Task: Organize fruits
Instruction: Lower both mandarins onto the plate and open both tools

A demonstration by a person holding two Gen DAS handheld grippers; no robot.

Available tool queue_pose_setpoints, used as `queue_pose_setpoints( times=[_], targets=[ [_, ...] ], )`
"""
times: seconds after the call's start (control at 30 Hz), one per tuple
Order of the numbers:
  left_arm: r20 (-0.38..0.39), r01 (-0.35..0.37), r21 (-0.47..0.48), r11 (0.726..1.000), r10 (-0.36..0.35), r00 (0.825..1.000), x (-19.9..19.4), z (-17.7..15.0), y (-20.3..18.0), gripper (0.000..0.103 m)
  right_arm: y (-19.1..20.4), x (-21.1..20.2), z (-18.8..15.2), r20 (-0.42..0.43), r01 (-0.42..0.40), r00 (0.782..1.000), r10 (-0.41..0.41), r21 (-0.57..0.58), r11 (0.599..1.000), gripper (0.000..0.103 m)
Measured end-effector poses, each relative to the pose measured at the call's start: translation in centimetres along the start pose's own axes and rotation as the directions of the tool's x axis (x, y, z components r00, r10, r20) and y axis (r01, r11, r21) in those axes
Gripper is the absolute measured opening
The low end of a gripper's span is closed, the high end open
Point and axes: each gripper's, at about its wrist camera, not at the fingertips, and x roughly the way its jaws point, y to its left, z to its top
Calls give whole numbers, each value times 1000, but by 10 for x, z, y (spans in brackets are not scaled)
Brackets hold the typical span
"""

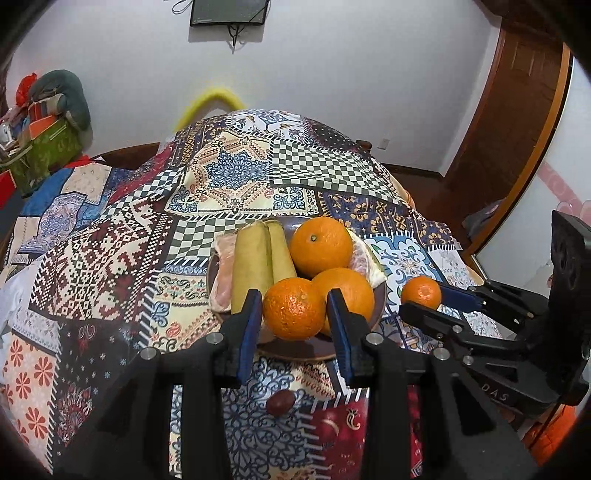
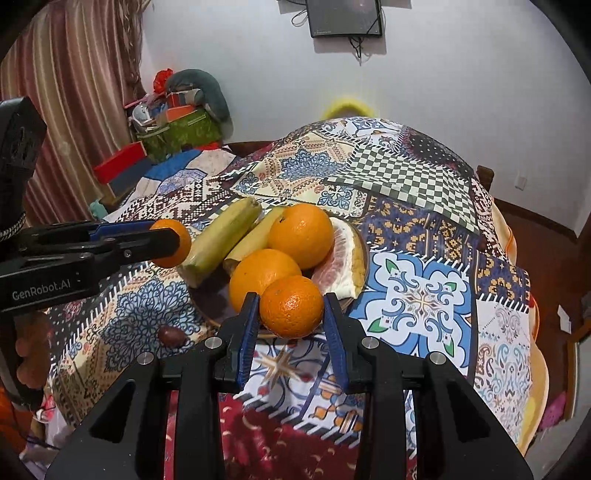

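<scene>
Left wrist view looks down at a brown plate (image 1: 291, 350) on the patchwork tablecloth (image 1: 122, 258), the landmark for everything else. The left gripper (image 1: 293, 314) is nearly closed, its blue pads (image 1: 248, 325) pressed on either side of a small orange (image 1: 294, 308) held over the plate's near rim. The right gripper (image 1: 424, 299) comes in from the plate's right side, and it too is nearly closed on a second small orange (image 1: 421, 291), carried above the cloth just beside the plate.

On the plate sit two larger oranges (image 1: 320, 246), one behind the other. Two yellow-green banana pieces (image 1: 253, 266) lie along the plate's left half, with a pale pink pomelo segment (image 1: 223, 269) at its left edge and another pomelo piece (image 1: 364, 262) at its right edge, behind the oranges. These fill most of the plate, leaving only its near rim bare. A dark red date-like fruit (image 1: 280, 402) lies on the cloth in front of the plate, near the left gripper's fingers.

Well behind the plate, past the far end of the table, a black screen (image 1: 229, 13) hangs on the white wall. Off to the plate's far left stands a pile of boxes and bags (image 1: 44, 125).
</scene>
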Motion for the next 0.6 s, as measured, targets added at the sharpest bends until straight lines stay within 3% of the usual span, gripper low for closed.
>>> queue_pose_setpoints(
  times=[0.6],
  targets=[
    [-41, 8, -8, 1000, -9, 999, 40, 11, 0, 36, -21, 31, 7, -35, 4, 999, -2, 44, 999, 32]
  ],
)
